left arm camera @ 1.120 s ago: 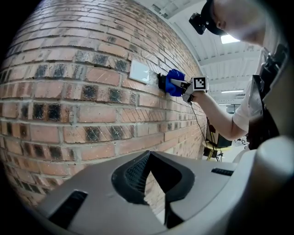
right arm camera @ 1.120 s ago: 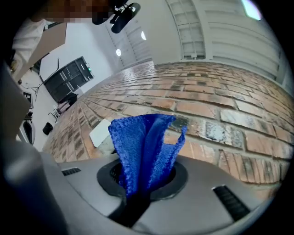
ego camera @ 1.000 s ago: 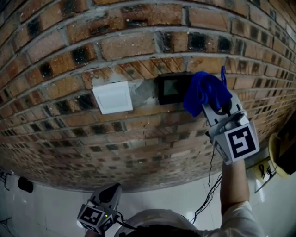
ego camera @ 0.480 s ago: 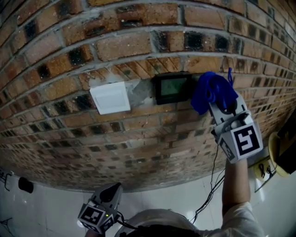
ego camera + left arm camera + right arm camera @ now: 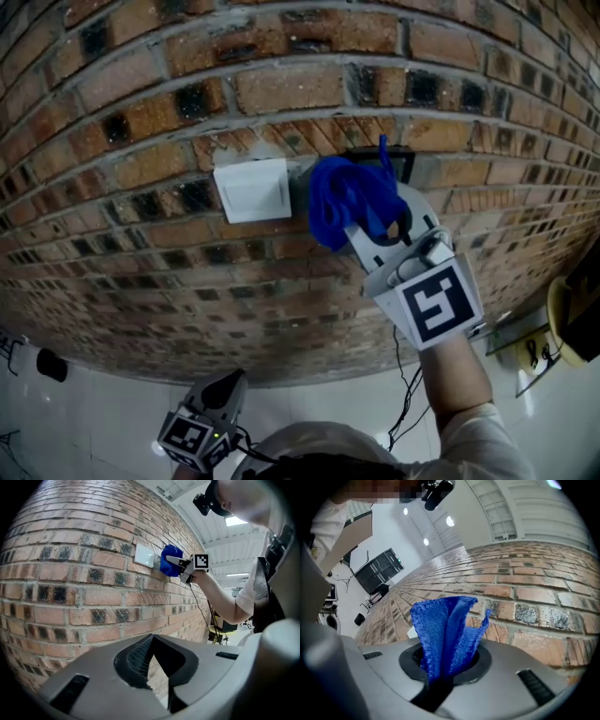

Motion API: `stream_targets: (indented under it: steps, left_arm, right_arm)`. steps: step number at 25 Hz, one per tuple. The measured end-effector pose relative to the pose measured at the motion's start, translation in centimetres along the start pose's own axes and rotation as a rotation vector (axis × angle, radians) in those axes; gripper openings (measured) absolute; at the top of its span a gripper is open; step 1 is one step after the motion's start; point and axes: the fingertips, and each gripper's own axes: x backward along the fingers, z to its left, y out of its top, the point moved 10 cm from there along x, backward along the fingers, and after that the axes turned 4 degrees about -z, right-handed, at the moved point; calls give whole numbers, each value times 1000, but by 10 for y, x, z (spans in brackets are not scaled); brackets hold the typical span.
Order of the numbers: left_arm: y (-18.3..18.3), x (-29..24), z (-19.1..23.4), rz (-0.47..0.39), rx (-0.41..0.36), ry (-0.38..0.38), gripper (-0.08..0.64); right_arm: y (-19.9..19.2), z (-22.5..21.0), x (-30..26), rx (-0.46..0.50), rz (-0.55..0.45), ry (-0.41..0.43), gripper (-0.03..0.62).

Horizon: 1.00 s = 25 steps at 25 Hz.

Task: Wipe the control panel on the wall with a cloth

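My right gripper (image 5: pixel 379 228) is shut on a bunched blue cloth (image 5: pixel 349 200) that it presses against the brick wall. The cloth covers most of the black control panel (image 5: pixel 399 162), of which only the upper right corner shows. In the left gripper view the cloth (image 5: pixel 169 560) and the right gripper (image 5: pixel 183 565) sit just right of a white plate (image 5: pixel 144 555). The right gripper view is filled by the cloth (image 5: pixel 447 632), which hides the panel. My left gripper (image 5: pixel 202 431) hangs low, far below the panel, with its jaws (image 5: pixel 152 641) shut and nothing in them.
A white blank plate (image 5: pixel 251 189) is fixed to the bricks just left of the cloth. A thin cable (image 5: pixel 405 412) hangs beside the right forearm. A yellowish object (image 5: pixel 574 321) stands at the right edge. Pale floor (image 5: pixel 84 422) lies below the wall.
The right gripper has slid left along the wall with the cloth, from the panel's right side to over the panel, close to the white plate. The left gripper has stayed put.
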Motion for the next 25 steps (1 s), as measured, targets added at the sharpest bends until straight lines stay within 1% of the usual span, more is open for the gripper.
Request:
stream_targets:
  steps: [2,5,11,15,21,25]
  left_arm:
    - [-1,3,1,-1,6,9,0]
    - [-2,5,3,5,10,17,1]
    - [-1,-8,-5,13,-5,-14,1]
    - [2,-19,-15,17,-19,-36,2]
    - [6,-27,-23,27,-23,-44,1]
    - [6,-29,-26,26,-30,-45,2]
  right_arm:
    - [-1,1,-6,-13,-3,-11,89]
    - [-3,-7,1,-27,2,-43,89]
    - [-15,-44,32,-20,41,-122,89]
    - [-20,-66,52,27,27,-138,91]
    - [-37,-95,76,29,86,-224,89]
    - [-46,-105,82,15,110,-239,89]
